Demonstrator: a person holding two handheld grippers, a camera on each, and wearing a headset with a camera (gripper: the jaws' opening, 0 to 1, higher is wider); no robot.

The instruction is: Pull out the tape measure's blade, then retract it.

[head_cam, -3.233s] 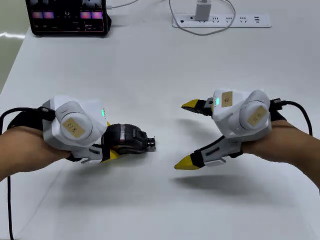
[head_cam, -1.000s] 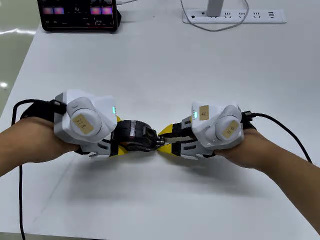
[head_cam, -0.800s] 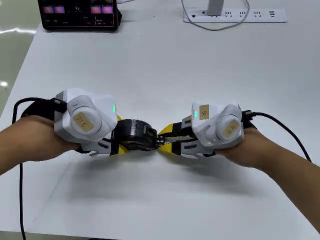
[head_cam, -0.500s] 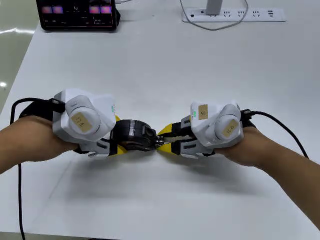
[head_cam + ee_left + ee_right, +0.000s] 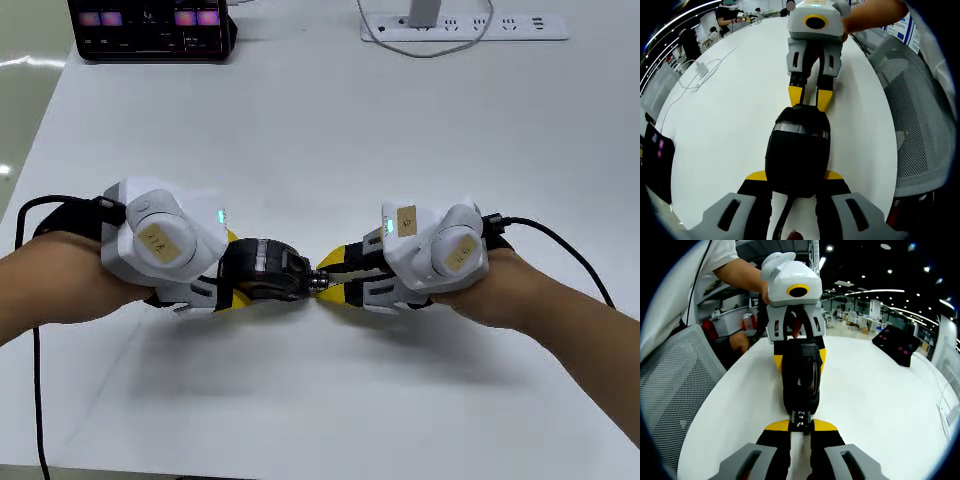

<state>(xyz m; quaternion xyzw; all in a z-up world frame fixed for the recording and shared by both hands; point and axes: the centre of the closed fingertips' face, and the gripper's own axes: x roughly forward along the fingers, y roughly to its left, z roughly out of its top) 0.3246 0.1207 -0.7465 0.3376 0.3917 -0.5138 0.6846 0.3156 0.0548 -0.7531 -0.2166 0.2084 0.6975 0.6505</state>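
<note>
Tape measure (image 5: pixel 262 270) sits between the two grippers, about midway between the left and right edges of the white table (image 5: pixel 400 150) and nearer its front edge than its far one. Whether it rests on the surface or hangs just above it I cannot tell.

The left gripper (image 5: pixel 238 270) clamps the case from both sides. The right gripper (image 5: pixel 325 280) has its jaws drawn narrow, and they appear to be pinched on the small metal end hook (image 5: pixel 801 417) at the mouth of the case.

The weak point is probably that pinch. The hook is a thin, slick tab and the yellow tips catch little of it, so a quick or slanted pull could let it slide free. The blade would then stay in, or snap back if partly drawn.

The case is rounded, so it could also turn or creep forward between the left jaws once the spring resists. That would drag the whole tool along instead of feeding blade.

A pull out of line with the case mouth would likely kink the blade. Letting go at full stretch would let it whip home hard, so the return wants guiding.

The case itself is compact and black, with a grey band across its top and a glossy side face. The hook is seated tight against the mouth, with no blade drawn out yet.
</note>
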